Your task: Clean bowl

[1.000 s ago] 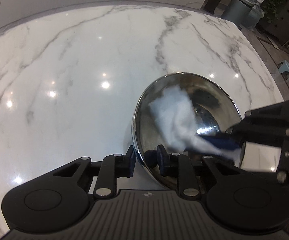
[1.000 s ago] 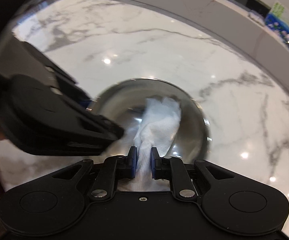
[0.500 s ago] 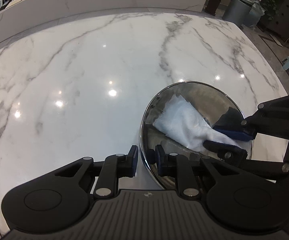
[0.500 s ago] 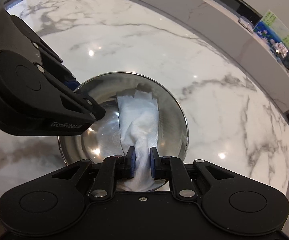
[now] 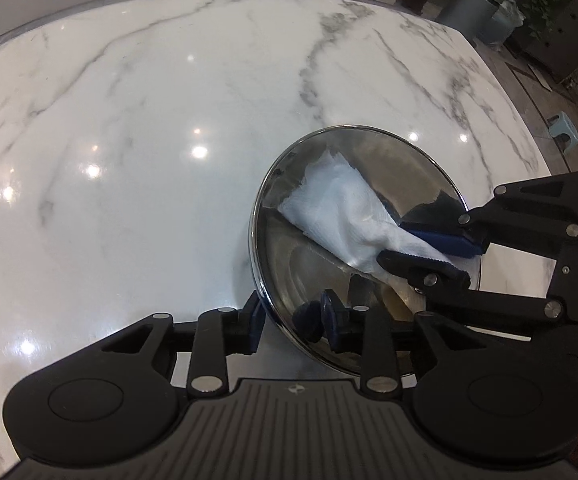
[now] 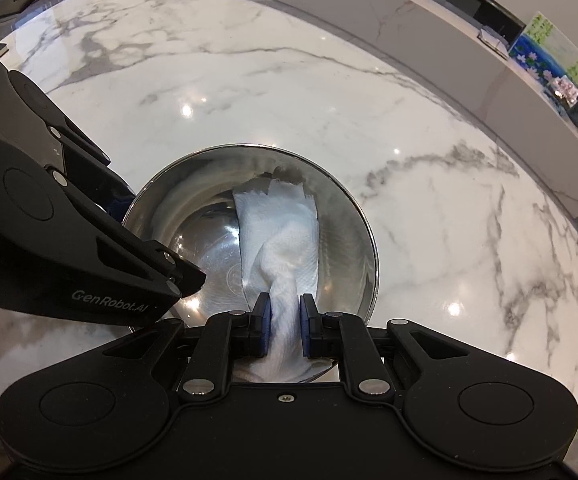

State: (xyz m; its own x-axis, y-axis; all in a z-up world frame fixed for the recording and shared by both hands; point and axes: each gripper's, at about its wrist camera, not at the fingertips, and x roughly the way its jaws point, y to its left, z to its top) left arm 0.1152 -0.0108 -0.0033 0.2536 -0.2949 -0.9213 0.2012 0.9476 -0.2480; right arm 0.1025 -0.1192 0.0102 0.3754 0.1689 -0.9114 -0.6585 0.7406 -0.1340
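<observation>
Grip on the bowl rim loosens

Bowl sits on the marble desk, at about 4 o'clock from the desk's middle in the left wrist view and near the close edge in the right wrist view. Half a second ago the left gripper had its fingers pinched on the near rim; now they are opening, one pad outside the rim and one inside, with a visible gap, so the rim lies between them but is no longer pressed. The right gripper has not changed: its fingers are nearly closed on the twisted end of a white paper towel, and the free end lies spread against the far inner wall, toward 12 o'clock in its own view. The towel has shifted a little across the steel since a second ago.

In my judgement the wiping is ending or pausing: with the bracing hand letting go, any further rubbing could make the bowl slide on the polished desk.

One piece of writing is legible: "GenRobot.AI" on the left gripper's body. Labels on the far shelf are too small to read.
</observation>
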